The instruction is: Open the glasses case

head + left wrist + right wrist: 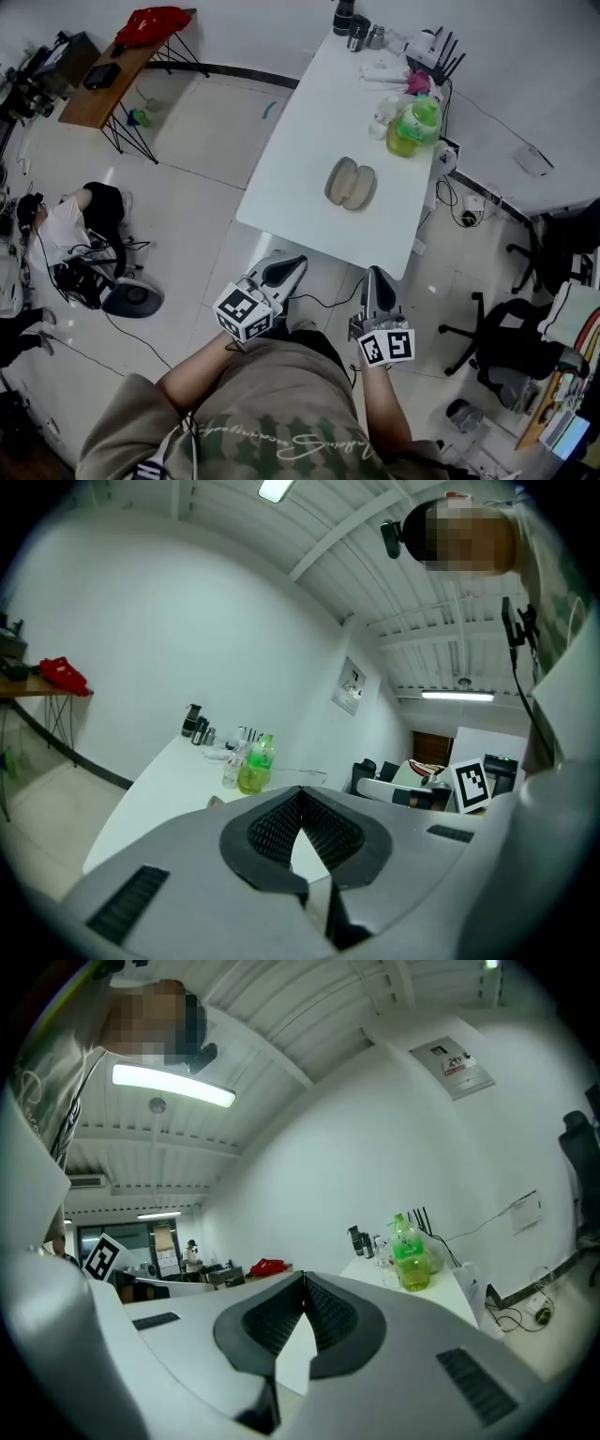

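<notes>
beige oval clamshell glasses case lies splayed on the white table, seemingly open; you hold left gripper and right gripper closed, empty, well clear, likely finished.

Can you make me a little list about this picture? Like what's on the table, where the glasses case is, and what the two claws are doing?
table: white table, long
glasses case: glasses case near the middle of the table, looks open, two halves side by side
drink: green bottle by the table's right edge, past the case
left claw: left claw shut, holding nothing, off the table
right claw: right claw shut, holding nothing, off the table
touching the case: neither claw
</notes>
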